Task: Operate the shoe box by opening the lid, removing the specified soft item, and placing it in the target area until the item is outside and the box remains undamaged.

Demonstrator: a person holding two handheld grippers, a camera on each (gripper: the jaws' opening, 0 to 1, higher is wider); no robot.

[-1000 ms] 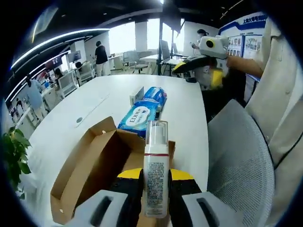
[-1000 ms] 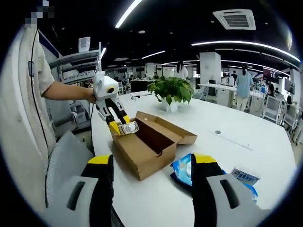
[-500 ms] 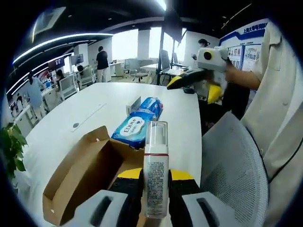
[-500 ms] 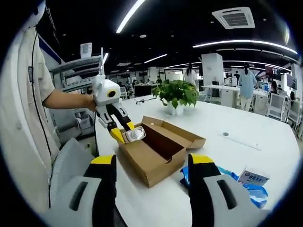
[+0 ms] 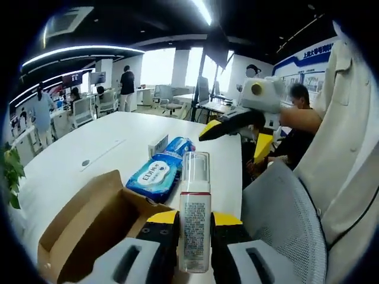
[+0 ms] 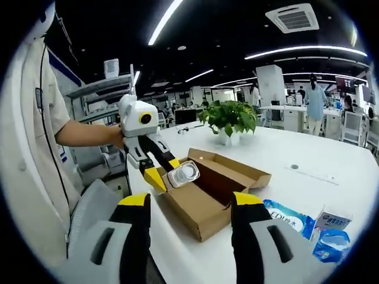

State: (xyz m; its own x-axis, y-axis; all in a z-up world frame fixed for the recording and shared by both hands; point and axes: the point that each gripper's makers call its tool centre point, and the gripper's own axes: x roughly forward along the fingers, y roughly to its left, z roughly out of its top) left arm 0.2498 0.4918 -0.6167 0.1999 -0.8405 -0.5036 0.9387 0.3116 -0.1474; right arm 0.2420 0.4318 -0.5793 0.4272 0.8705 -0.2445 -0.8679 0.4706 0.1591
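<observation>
Gripping a pump bottle (image 5: pixel 195 219) upright, our left claw (image 5: pixel 195 236) sits above the open shoe box (image 6: pixel 207 189); our right claw (image 6: pixel 190 204) hangs released over the tabletop (image 6: pixel 331 171).

Bottle (image 5: pixel 195 219) base hidden between fingers (image 5: pixel 163 236); box (image 5: pixel 89 231) cut off by edge.

Both views are bright indoor shots, lit by long ceiling light strips (image 6: pixel 163 23) w/ daylight from big windows (image 5: pixel 159 66) blown out to white in the left gripper view. Strong fisheye bend curves the white table (image 6: pixel 308 177) & walls toward the edges. The pump bottle (image 5: pixel 195 219) label is slightly soft up close, people in the bkgd are blurry, shadows are faint & soft under the cardboard box (image 6: pixel 207 195).
</observation>
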